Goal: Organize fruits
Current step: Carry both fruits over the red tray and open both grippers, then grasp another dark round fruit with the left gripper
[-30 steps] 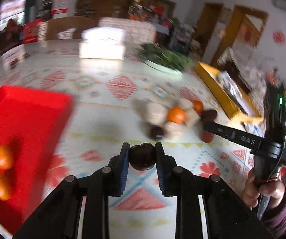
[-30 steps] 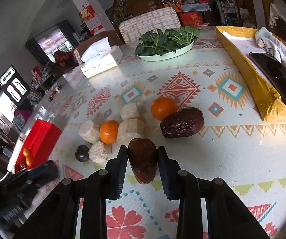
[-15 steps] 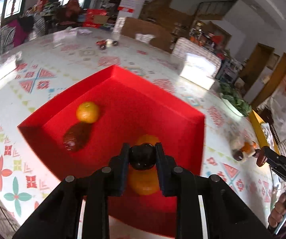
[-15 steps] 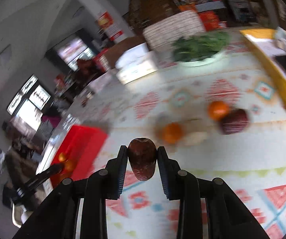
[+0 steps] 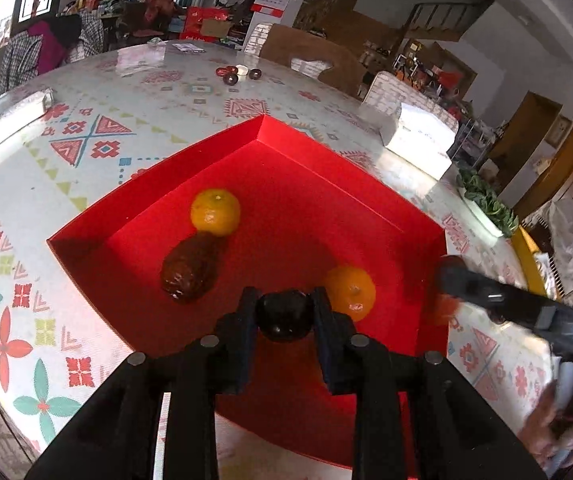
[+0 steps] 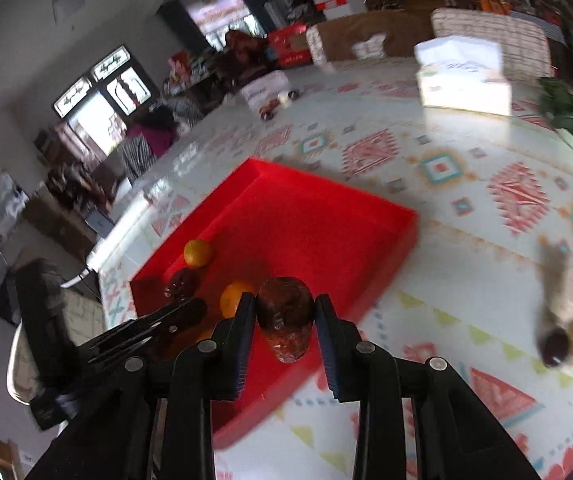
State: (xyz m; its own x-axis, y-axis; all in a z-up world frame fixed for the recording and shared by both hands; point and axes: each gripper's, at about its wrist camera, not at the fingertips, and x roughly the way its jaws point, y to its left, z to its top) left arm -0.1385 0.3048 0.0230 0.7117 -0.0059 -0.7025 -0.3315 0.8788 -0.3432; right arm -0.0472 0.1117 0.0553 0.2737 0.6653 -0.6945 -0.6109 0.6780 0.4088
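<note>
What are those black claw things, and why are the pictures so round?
They are grabbers that a person holds, one in each hand. A tiny wide-eyed camera sits on each one and looks along its jaws, so everything bends round. One picture comes from the left grabber, the other from the right grabber. The left one pinches a small dark round fruit; its jaws have just opened a little. It is over a red tray. The right one pinches a brown date at the tray's edge. In the tray lie two oranges and another date. All this is on a patterned table, where more fruit waits.

Dark fruit [image 5: 283, 315] in left tool [image 5: 284, 318], over red tray [image 5: 326, 184]
</note>
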